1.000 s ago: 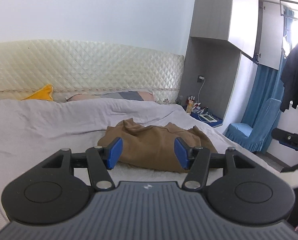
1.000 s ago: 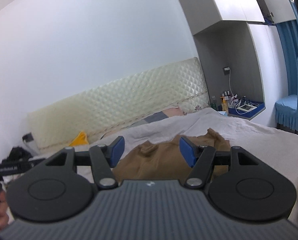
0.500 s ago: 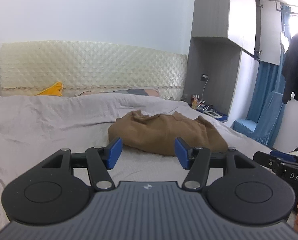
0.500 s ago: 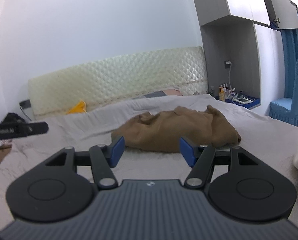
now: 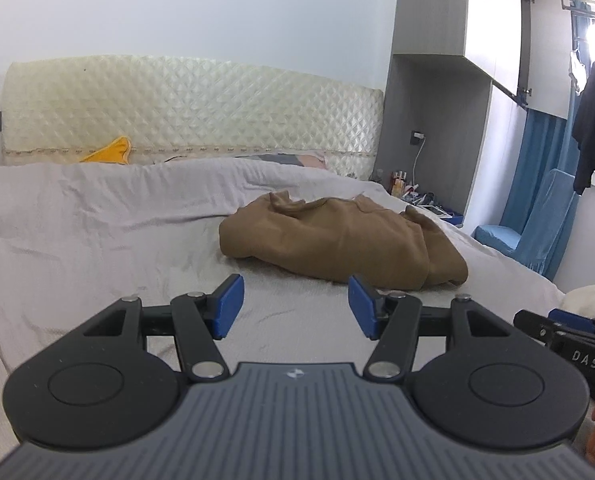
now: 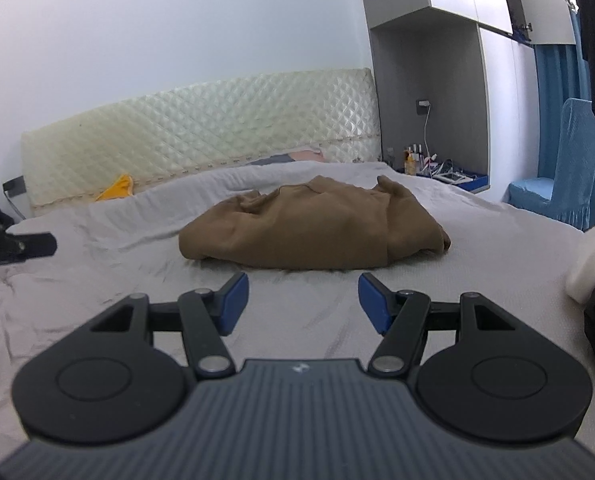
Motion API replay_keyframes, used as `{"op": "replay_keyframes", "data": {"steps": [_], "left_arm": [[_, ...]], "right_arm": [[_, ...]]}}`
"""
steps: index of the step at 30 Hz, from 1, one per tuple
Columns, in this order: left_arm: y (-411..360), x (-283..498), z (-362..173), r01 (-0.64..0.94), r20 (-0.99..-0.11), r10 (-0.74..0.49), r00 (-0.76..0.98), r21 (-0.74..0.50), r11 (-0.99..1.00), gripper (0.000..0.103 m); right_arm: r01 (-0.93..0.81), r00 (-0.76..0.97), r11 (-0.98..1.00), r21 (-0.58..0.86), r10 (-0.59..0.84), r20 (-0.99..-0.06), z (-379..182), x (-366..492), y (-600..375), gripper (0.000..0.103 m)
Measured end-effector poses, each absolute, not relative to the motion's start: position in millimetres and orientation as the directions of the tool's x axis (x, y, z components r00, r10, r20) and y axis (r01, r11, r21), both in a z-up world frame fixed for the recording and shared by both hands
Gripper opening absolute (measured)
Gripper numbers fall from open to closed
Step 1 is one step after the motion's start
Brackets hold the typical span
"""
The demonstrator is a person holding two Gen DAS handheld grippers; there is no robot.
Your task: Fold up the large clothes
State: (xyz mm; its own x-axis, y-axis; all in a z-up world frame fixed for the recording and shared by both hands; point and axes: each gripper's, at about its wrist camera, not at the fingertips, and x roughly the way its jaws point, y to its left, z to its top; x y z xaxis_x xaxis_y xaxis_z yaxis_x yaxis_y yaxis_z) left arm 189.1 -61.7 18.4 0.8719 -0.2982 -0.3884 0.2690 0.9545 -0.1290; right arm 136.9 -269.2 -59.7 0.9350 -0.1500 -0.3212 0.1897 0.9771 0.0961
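1. Brown garment [image 5: 337, 240]: crumpled heap, mid-frame, on grey-sheeted bed [image 5: 77, 240].
2. Left gripper [image 5: 293, 306]: jaws apart, empty, lower centre.
3. Right gripper [image 6: 302, 302]: jaws apart, empty, just short of garment.

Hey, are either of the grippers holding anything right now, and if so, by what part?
Nothing is held. The left gripper and right gripper both stand open over the grey sheet, short of the brown garment.

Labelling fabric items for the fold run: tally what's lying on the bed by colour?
Brown: 1, crumpled garment
Yellow: 1, cloth at the headboard
Grey: 1, bed sheet
Total: 3
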Motion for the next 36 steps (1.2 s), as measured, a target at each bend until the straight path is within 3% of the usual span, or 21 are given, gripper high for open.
{"op": "replay_keyframes", "data": {"steps": [15,18,22,29,30,32,36], "left_arm": [[-75,198,-7,0.252,-0.440,-0.274,0.855,-0.109,0.962,0.064],[-74,200,-9,0.254,-0.442,-0.279,0.853,-0.116,0.960,0.070],[-74,201,-10,0.250,-0.446,-0.278,0.851,-0.123,0.961,0.081],[-70,198,-10,0.250,-0.434,-0.273,0.859,-0.109,0.962,0.095],[-69,198,-10,0.248,-0.434,-0.268,0.860,-0.105,0.963,0.096],[-68,198,-10,0.245,-0.438,-0.265,0.859,-0.103,0.964,0.097],[-64,196,-8,0.243,-0.440,-0.264,0.858,-0.105,0.964,0.099]], "right_arm": [[0.198,0.938,0.977,0.077,-0.166,-0.303,-69,135,-266,0.064],[0.199,0.937,0.976,0.089,-0.162,-0.310,-68,136,-268,0.064],[0.208,0.934,0.973,0.100,-0.167,-0.315,-67,139,-271,0.074],[0.211,0.933,0.975,0.069,-0.180,-0.313,-69,140,-264,0.078],[0.212,0.933,0.975,0.066,-0.182,-0.312,-69,139,-263,0.082],[0.219,0.933,0.973,0.071,-0.188,-0.307,-69,139,-263,0.102],[0.245,0.921,0.969,0.045,-0.218,-0.322,-71,141,-258,0.103]]}}
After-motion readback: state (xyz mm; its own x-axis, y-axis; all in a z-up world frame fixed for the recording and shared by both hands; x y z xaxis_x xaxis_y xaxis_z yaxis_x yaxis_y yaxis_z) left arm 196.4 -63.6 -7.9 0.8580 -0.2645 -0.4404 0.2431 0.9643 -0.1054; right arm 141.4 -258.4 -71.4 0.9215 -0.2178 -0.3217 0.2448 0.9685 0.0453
